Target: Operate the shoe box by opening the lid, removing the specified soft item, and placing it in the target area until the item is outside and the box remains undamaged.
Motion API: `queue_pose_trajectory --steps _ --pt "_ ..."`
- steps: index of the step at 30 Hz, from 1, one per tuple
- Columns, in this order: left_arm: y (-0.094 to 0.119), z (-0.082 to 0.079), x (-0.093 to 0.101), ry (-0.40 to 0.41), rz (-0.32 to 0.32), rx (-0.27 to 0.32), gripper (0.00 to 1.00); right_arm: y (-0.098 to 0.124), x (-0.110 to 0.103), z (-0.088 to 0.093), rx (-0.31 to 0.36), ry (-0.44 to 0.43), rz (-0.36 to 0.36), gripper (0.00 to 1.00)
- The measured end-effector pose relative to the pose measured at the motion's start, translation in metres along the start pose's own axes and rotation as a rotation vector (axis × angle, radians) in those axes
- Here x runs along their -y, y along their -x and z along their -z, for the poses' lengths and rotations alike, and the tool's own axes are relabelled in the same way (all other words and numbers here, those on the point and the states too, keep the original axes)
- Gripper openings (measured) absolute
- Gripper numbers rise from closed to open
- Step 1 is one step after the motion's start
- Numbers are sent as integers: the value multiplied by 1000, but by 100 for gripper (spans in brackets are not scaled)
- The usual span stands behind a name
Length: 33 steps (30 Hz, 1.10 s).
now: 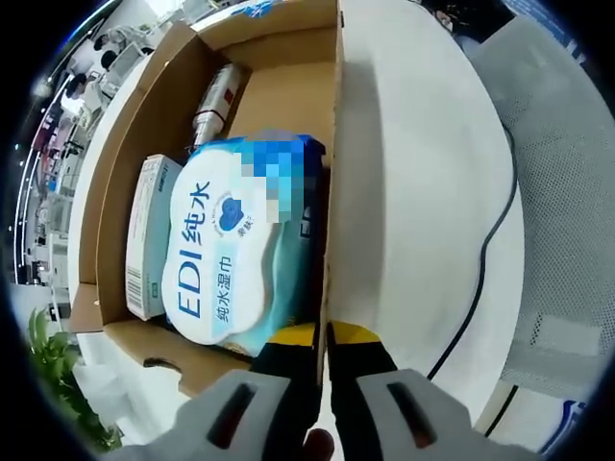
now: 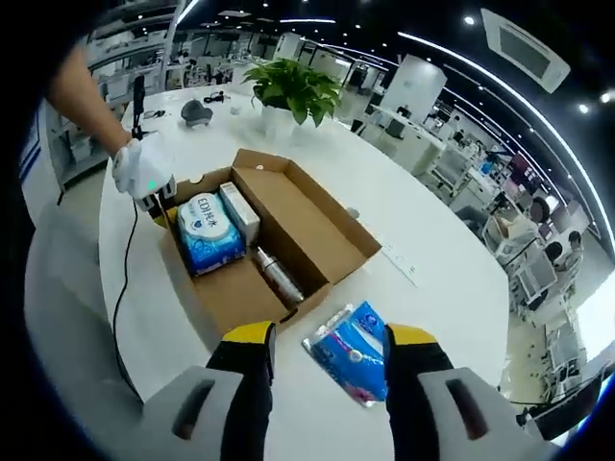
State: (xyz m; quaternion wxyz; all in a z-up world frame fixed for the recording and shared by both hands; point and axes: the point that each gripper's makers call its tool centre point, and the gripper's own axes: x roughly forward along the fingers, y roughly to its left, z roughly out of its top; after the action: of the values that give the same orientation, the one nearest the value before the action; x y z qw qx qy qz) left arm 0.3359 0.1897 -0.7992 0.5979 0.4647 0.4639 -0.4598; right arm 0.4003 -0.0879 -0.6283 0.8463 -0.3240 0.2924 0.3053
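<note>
Our left gripper's fingers (image 1: 322,360) pinch the box (image 2: 332,240) wall beside the wet wipes (image 1: 240,250); our right gripper (image 2: 323,357) hangs spread above a blue packet (image 2: 354,353) already out on the table (image 2: 442,279). Lid open; 1 soft pack still inside.

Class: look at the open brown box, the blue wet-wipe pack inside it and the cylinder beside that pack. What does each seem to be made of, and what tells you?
Open brown box: matte cardboard, likely corrugated, with raw-edged flaps.
Blue-and-white wet-wipe pack: glossy soft plastic film; it bulges and reflects light.
Silvery cylinder: probably metal, judging by its bright sheen.
</note>
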Motion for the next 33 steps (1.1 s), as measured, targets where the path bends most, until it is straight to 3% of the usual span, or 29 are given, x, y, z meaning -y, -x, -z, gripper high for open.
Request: queue_pose_trajectory --steps 5,9,15,23,27,33 --pt "0 0 0 2 4 -2 1 3 -11 -12 33 -9 20 43" --pt "-1 0 -1 17 5 -11 1 6 -21 -10 32 -18 78 41" --pt "-1 0 0 14 7 -8 1 -1 -40 -15 38 -11 52 42" --pt "-1 0 0 14 0 -7 2 -16 -48 -16 10 97 72 42" --pt "-1 -1 0 20 -4 -12 2 -24 -59 -13 7 47 40 42" --pt "-2 -1 1 12 -5 -9 2 -34 -66 -14 2 59 19 43"
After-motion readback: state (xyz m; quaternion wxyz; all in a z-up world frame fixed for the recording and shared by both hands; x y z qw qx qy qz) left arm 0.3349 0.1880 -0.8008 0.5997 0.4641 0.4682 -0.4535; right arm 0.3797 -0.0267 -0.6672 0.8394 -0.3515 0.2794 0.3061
